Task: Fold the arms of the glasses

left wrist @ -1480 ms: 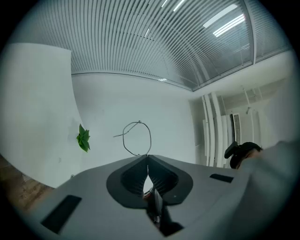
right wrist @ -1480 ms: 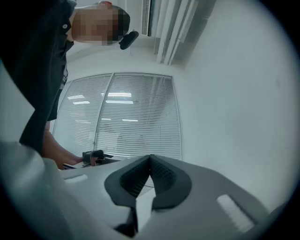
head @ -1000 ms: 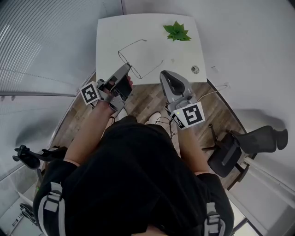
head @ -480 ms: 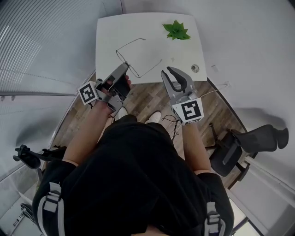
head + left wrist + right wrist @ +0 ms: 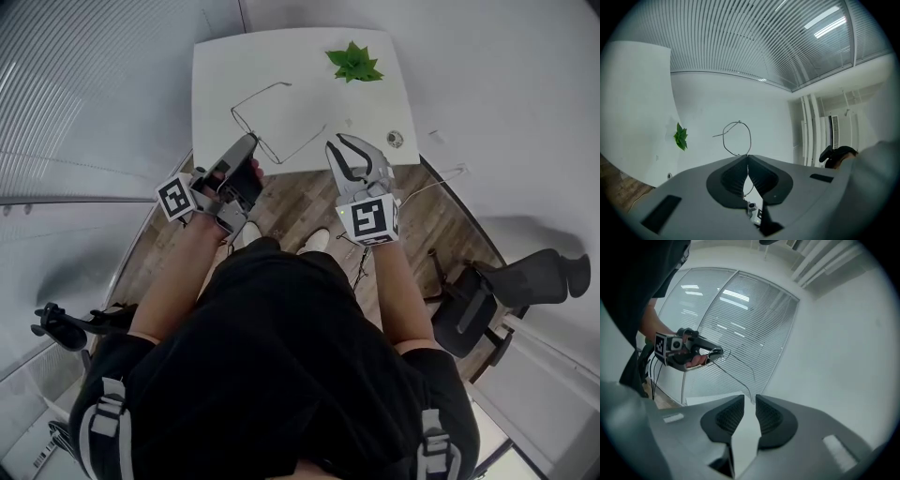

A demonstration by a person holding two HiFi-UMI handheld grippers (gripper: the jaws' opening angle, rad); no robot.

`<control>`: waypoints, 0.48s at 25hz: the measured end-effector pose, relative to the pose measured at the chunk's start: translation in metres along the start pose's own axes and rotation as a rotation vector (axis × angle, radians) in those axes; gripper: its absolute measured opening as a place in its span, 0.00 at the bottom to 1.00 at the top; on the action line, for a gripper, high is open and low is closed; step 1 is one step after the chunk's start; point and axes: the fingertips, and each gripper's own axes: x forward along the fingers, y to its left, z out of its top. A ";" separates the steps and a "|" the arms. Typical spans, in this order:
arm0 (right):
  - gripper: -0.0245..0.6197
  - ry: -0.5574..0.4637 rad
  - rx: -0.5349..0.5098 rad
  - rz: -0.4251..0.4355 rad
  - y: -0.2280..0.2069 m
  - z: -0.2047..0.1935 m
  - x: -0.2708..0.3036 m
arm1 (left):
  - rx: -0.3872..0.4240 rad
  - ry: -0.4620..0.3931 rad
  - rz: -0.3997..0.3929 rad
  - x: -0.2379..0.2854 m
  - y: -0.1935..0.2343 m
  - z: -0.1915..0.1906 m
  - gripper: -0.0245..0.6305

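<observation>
At the near tabletop (image 5: 366,112) edge, the left tool (image 5: 251,141) is pinched tight on the wire frame of the glasses (image 5: 302,144), with the lens loop sticking out past its tips. The right tool (image 5: 337,143) is just beside it: jaws spread, have just been opening, gripping nothing, with the free arm's end right at their gap. Farther back on the tabletop lies a green leaf sprig (image 5: 354,64).

One pair of glasses (image 5: 255,139), two grippers (image 5: 247,142) (image 5: 338,145), one white table (image 5: 216,75), one green plant (image 5: 354,64), one office chair (image 5: 487,300).
</observation>
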 end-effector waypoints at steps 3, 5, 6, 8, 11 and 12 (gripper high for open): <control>0.17 0.038 -0.080 -0.029 -0.003 -0.009 0.006 | -0.003 -0.004 -0.004 0.000 -0.002 0.001 0.05; 0.17 0.058 -0.121 -0.042 -0.005 -0.013 0.009 | -0.003 -0.006 -0.008 0.000 -0.003 0.001 0.05; 0.17 0.066 -0.136 -0.046 -0.006 -0.014 0.011 | -0.005 -0.006 -0.011 0.000 -0.003 0.001 0.05; 0.17 0.080 -0.163 -0.050 -0.007 -0.017 0.013 | -0.009 -0.006 -0.017 0.001 -0.003 0.000 0.05; 0.17 0.098 -0.202 -0.049 -0.007 -0.018 0.018 | -0.019 -0.009 -0.027 0.001 -0.005 0.000 0.05; 0.17 0.103 -0.215 -0.050 -0.007 -0.018 0.020 | -0.022 -0.009 -0.030 0.002 -0.005 0.000 0.05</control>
